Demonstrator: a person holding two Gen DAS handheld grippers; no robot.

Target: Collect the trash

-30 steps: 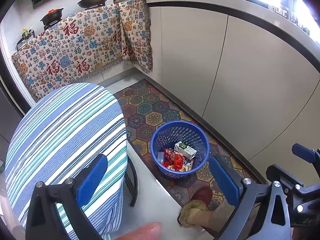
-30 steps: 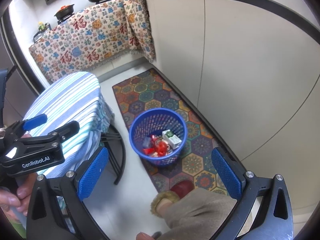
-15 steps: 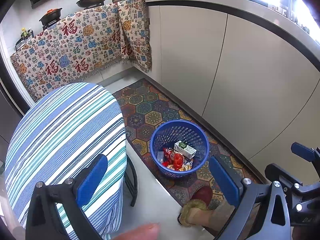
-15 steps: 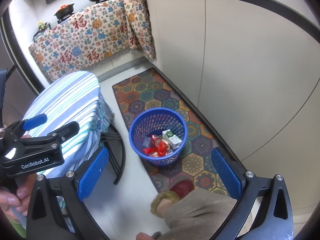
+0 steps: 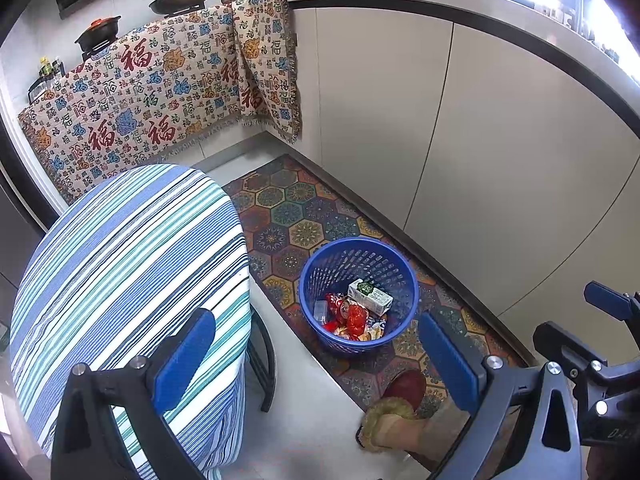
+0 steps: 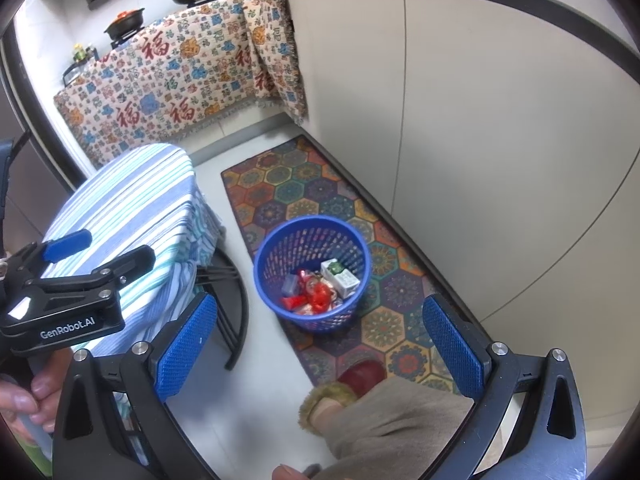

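A blue plastic trash basket stands on the patterned rug; it also shows in the right wrist view. Inside lie a white and green carton, red wrappers and other scraps. My left gripper is open and empty, held high above the floor between the table and the basket. My right gripper is open and empty, also high above the basket. The left gripper shows at the left of the right wrist view.
A round table with a striped blue cloth stands left of the basket, on black legs. Cream cabinet fronts run along the right. A patterned cloth hangs over the far counter. The person's slippered foot rests on the rug.
Almost nothing. Both grippers stay open and hold their place above the basket; the left view drifts very slightly.
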